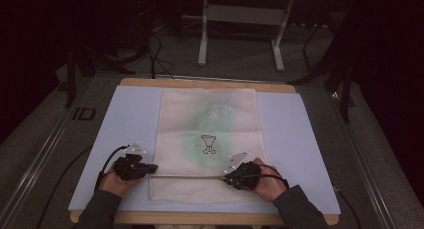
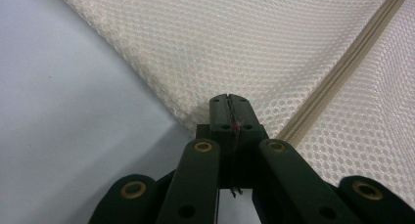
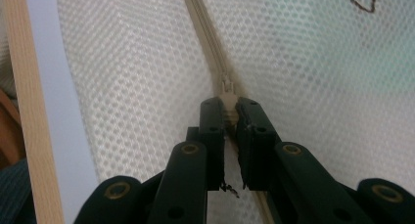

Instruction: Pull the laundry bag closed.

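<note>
My left gripper (image 1: 149, 168) was clenched on the mesh bag's (image 1: 210, 114) left edge, beside the zipper's (image 1: 187, 177) end. My right gripper (image 1: 229, 179) grasped the zipper pull (image 3: 227, 100) at the bag's right side. Whether the zipper lay open or closed I could not tell, so I judged its run still pending. The bag lay flat on the white mat (image 1: 125, 114), cream netting tinted green, with a small drawn figure (image 1: 208, 144).

Cream mesh bag (image 1: 207, 139) lying flat on the counter.
Its beige zipper (image 1: 187, 177) runs across the near end, the pull (image 3: 228, 99) at the right.
</note>
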The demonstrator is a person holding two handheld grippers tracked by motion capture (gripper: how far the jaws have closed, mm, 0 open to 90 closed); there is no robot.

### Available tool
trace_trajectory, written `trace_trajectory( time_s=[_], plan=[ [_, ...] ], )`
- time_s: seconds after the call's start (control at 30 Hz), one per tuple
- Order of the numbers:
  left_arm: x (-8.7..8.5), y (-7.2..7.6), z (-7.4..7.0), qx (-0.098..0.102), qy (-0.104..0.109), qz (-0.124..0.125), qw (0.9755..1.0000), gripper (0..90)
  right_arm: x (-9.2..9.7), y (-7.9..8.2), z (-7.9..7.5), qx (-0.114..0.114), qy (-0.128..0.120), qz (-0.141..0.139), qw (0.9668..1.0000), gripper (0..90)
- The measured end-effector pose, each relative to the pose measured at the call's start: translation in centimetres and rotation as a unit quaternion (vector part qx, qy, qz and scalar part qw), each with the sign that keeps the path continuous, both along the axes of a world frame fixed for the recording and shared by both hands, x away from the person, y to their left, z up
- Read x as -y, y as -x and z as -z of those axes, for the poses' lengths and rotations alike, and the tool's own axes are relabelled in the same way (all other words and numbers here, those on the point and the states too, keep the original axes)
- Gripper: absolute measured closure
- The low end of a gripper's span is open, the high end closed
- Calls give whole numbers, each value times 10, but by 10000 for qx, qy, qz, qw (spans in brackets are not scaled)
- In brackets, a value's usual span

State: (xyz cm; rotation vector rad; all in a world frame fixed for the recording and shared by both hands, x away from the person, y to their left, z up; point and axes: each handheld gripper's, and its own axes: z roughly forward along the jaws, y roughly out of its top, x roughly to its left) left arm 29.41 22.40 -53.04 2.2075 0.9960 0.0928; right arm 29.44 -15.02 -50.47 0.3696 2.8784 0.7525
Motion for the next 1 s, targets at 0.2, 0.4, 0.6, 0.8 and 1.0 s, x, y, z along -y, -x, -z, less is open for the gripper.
trace_trajectory(
  time_s=[0.2, 0.4, 0.6, 0.8, 1.0],
  plan=[
    [0, 0, 0, 4, -5, 5, 10000, 900, 9, 1, 0, -31, -3, 83, 10000, 820],
    [1, 0, 0, 15, -29, 9, 10000, 900, 19, 1, -1, -47, 1, 167, 9998, 820],
    [1, 0, 0, 11, -26, 3, 10000, 900, 28, 2, -1, -56, -23, 246, 9997, 820],
    [0, 0, 0, 0, -10, -3, 10000, 900, 36, 4, -1, -37, -28, 318, 9995, 820],
    [0, 0, 0, 0, -11, -3, 10000, 900, 44, 5, -1, -31, -31, 362, 9993, 821]
  ],
)
